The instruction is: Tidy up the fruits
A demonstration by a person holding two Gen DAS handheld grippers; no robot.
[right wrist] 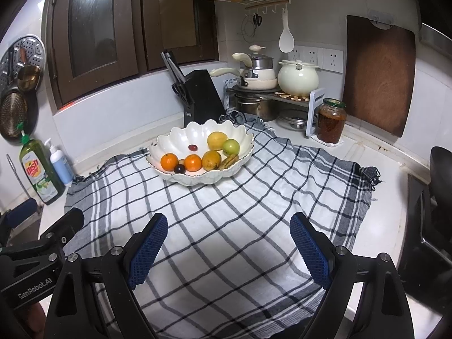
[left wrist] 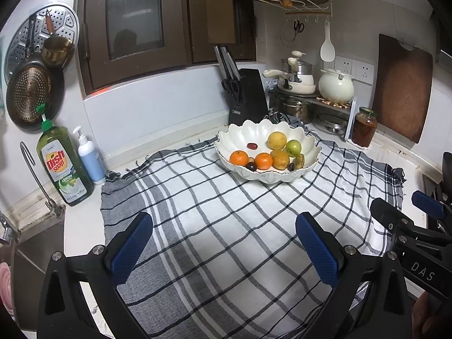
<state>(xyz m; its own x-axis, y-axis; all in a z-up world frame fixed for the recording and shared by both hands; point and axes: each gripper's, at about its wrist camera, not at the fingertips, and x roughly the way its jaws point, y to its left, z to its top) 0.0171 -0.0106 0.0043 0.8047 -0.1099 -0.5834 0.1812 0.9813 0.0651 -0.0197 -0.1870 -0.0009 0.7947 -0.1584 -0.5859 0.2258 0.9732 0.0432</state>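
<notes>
A white scalloped bowl (left wrist: 240, 132) (right wrist: 172, 144) stands at the far side of a checked cloth (left wrist: 226, 226) (right wrist: 226, 212). It holds two oranges (left wrist: 238, 157) (right wrist: 169, 161), two yellow fruits (left wrist: 277, 140) (right wrist: 217, 140), a green apple (left wrist: 293, 147) (right wrist: 231, 147), a small banana (left wrist: 299, 161) (right wrist: 228, 161) and dark plums (left wrist: 252, 146) (right wrist: 193, 147). My left gripper (left wrist: 223, 243) is open and empty above the cloth's near part. My right gripper (right wrist: 228, 243) is open and empty beside it; it also shows in the left wrist view (left wrist: 406, 206).
A knife block (left wrist: 248, 96) (right wrist: 200, 96), pots (left wrist: 336, 86) (right wrist: 298, 77) on a rack and a jar (left wrist: 364, 127) (right wrist: 331, 121) stand behind the bowl. Dish soap (left wrist: 63, 166) (right wrist: 39, 169) and a faucet (left wrist: 36, 180) are at left. A stove (right wrist: 429, 212) lies at right.
</notes>
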